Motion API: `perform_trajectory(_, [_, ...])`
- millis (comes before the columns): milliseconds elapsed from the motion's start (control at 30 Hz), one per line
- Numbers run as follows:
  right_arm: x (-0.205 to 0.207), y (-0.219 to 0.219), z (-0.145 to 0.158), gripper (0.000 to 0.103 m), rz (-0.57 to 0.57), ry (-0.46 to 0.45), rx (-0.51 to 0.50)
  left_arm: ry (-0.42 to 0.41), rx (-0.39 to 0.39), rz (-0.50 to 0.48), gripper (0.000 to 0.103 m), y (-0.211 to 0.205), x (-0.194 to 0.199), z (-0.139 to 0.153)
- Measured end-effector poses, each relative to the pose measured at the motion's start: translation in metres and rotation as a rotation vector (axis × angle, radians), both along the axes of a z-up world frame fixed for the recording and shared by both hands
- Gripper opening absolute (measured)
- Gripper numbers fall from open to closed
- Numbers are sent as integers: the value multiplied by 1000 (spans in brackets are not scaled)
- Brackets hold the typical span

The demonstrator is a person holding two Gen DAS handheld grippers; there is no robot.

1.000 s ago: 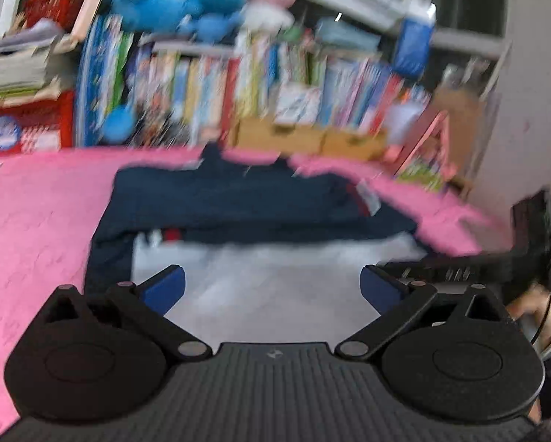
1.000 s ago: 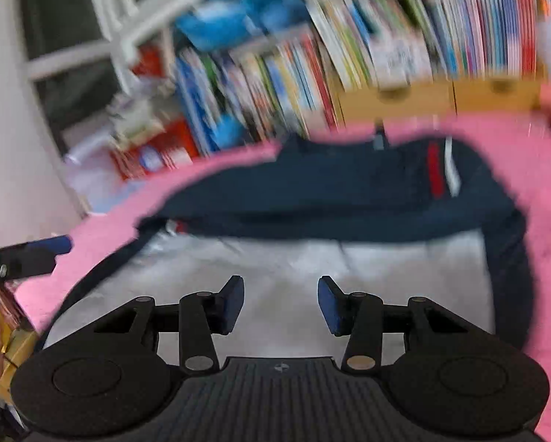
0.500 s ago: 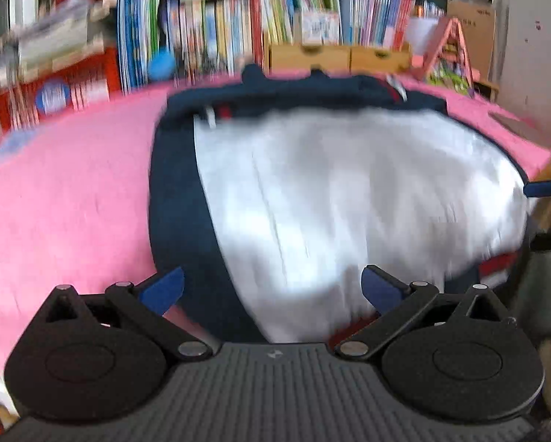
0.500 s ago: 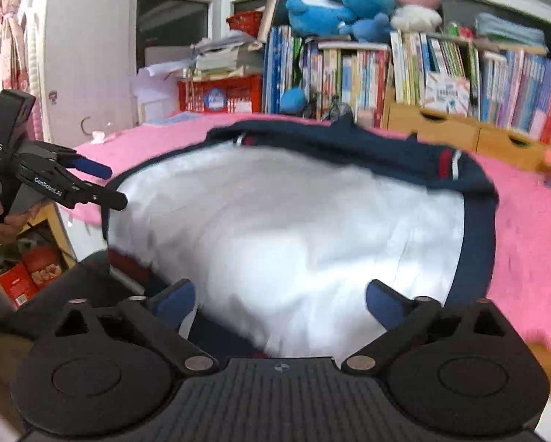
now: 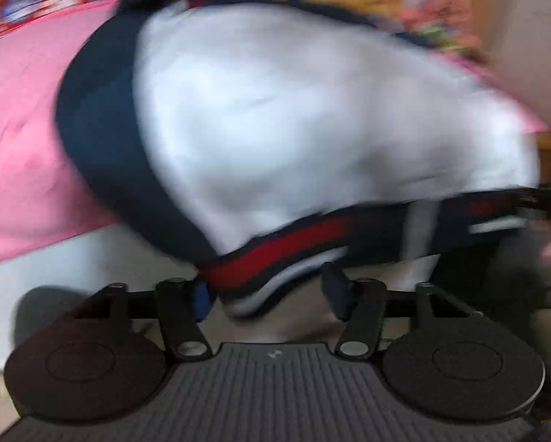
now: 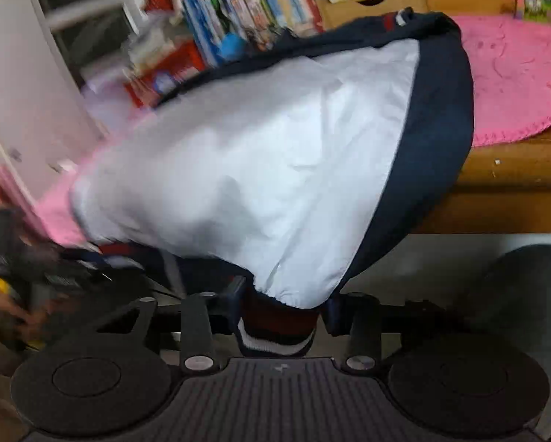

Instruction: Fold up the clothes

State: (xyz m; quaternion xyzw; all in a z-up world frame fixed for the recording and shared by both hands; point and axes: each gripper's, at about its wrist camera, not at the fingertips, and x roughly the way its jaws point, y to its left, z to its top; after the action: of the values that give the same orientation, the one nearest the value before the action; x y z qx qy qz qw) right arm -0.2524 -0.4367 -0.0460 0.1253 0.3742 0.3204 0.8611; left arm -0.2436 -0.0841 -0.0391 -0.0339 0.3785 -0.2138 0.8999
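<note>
**A:** What do I have at the left gripper [image 5: 268, 293]?

**B:** I see its jaws have just been closing, and the striped hem [image 5: 275, 258] of the jacket [image 5: 293, 110] hangs between them. The near-left pad looks to touch the red and white ribbing; the other pad stands just off it, so I call that side not yet pinched. The picture is blurred, so I cannot be surer.

**A:** And the right gripper [image 6: 282, 316]?

**B:** Its jaws have just been closing too, and here I see both pads pressed on the hem corner [image 6: 275, 331], with the ribbed band bunched between them and the white lining ballooning just above.

**A:** Where does the jacket lie beyond that?

**B:** From my jaws it runs up and away: hem over the near edge, white lining facing up, navy shell wrapping its borders, collar at the far end. It rests on a pink cloth [image 6: 515, 73] that covers the wooden worktop [image 6: 496, 184].

**A:** Farther back?

**B:** A bookshelf [image 6: 275, 7] packed with books stands behind the worktop.
</note>
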Motion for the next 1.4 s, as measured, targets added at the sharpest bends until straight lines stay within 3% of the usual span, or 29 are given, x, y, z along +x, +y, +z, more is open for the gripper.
perform_trajectory(67, [-5, -3, 27, 38, 29, -34, 102, -114, -47, -98, 58, -8, -4, 41])
perform_trajectory(167, [22, 10, 59, 38, 39, -110, 164, -329, 16, -173, 90, -13, 16, 82])
perform_trajectory(200, [36, 16, 67, 38, 37, -129, 176, -353, 72, -155, 99, -28, 25, 81])
perform_trajectory(233, [50, 22, 75, 38, 35, -149, 188, -363, 137, -126, 98, -48, 35, 77])
perform_trajectory(333, [121, 44, 74, 35, -40, -70, 149, -390, 333, -35, 96, -106, 64, 64])
perform_trajectory(500, [179, 70, 70, 33, -91, -39, 95, -314, 315, 57, 96, -111, 70, 54])
perform_trajectory(600, [192, 75, 63, 33, -101, -9, 103, -376, 303, 48, 97, -88, 40, 70])
perform_trajectory(700, [208, 82, 57, 33, -109, 26, 114, -457, 306, -31, 103, -60, 1, 90])
perform_trajectory(800, [218, 85, 56, 34, -115, 48, 125, -484, 335, -151, 103, -48, -28, 93])
perform_trajectory(900, [224, 84, 54, 35, -117, 60, 141, -407, 395, -263, 103, -51, -42, 76])
perform_trajectory(1000, [223, 81, 52, 37, -119, 63, 160, -350, 532, -298, 103, -58, -39, 52])
perform_trajectory(1067, [221, 79, 53, 41, -117, 58, 166, -413, 642, -253, 103, -62, -27, 44])
perform_trajectory(1133, [217, 78, 56, 50, -114, 40, 161, -484, 687, -181, 103, -61, -8, 48])
perform_trajectory(1267, [199, 63, 79, 68, -118, -88, 104, -548, 606, -63, 103, -42, 34, 78])
perform_trajectory(1400, [178, 35, 106, 83, -149, -232, 83, -538, 573, 139, 103, -24, 79, 96])
